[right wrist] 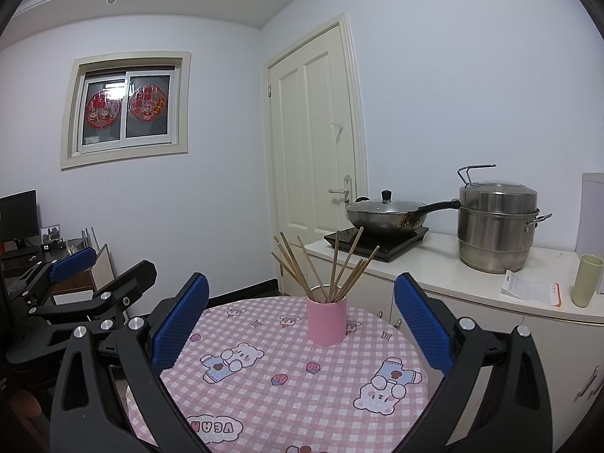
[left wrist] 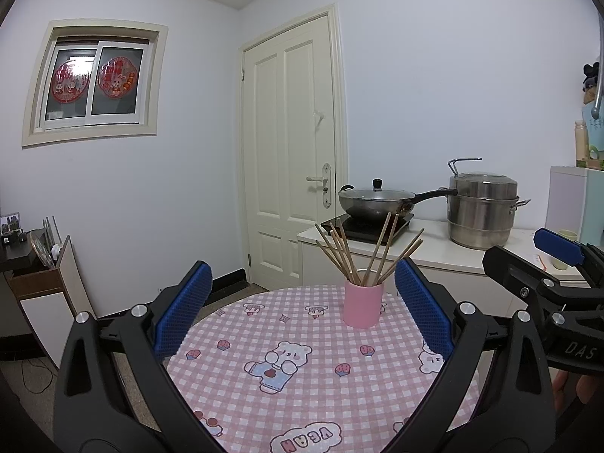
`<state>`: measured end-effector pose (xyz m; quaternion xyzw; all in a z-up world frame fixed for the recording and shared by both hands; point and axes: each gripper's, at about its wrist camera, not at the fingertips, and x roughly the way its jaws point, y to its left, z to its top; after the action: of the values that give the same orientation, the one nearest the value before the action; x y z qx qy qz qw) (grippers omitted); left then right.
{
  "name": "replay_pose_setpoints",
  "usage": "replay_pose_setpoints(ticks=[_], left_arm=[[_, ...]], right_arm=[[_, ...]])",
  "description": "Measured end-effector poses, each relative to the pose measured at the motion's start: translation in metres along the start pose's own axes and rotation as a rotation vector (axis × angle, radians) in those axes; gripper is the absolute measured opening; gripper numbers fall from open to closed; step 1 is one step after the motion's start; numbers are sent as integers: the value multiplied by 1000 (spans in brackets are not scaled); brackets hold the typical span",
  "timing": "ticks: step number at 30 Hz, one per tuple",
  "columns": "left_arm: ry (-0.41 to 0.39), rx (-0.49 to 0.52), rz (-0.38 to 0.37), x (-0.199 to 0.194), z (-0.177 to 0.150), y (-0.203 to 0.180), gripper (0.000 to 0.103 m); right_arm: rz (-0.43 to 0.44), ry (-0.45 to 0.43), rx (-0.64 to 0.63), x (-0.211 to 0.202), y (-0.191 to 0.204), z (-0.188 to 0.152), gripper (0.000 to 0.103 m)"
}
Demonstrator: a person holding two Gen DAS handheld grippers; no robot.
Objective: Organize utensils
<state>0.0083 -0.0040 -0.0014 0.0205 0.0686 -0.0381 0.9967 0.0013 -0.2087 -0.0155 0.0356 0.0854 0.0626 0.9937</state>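
Note:
A pink cup point(left wrist: 363, 304) point(right wrist: 326, 321) stands upright near the far edge of a round table point(left wrist: 302, 377) point(right wrist: 287, 385) covered in a pink checked cloth. Several wooden chopsticks point(left wrist: 372, 251) point(right wrist: 324, 264) stand in the cup, fanned out. My left gripper point(left wrist: 302, 315) is open above the near part of the table, short of the cup, with nothing between its blue pads. My right gripper point(right wrist: 300, 317) is open too, also short of the cup and empty. Each gripper shows at the edge of the other's view.
Behind the table a white counter point(right wrist: 472, 287) holds an induction hob with a lidded wok point(right wrist: 385, 217), a steel steamer pot point(right wrist: 496, 226), a paper sheet and a pale green cup point(right wrist: 586, 281). A cream door point(left wrist: 290, 151) stands shut. A low cabinet and desk point(left wrist: 37, 275) sit at left.

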Motion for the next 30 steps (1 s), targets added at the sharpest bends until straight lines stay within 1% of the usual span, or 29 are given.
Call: replay_pose_setpoints(ticks=[19, 24, 30], left_arm=[[22, -5, 6, 14, -6, -2, 96], [29, -11, 11, 22, -9, -1, 96], [56, -18, 20, 38, -15, 2, 96]], right_arm=[[4, 29, 5, 17, -3, -7, 95], [10, 42, 8, 28, -5, -9, 95], [17, 67, 5, 43, -5, -13, 95]])
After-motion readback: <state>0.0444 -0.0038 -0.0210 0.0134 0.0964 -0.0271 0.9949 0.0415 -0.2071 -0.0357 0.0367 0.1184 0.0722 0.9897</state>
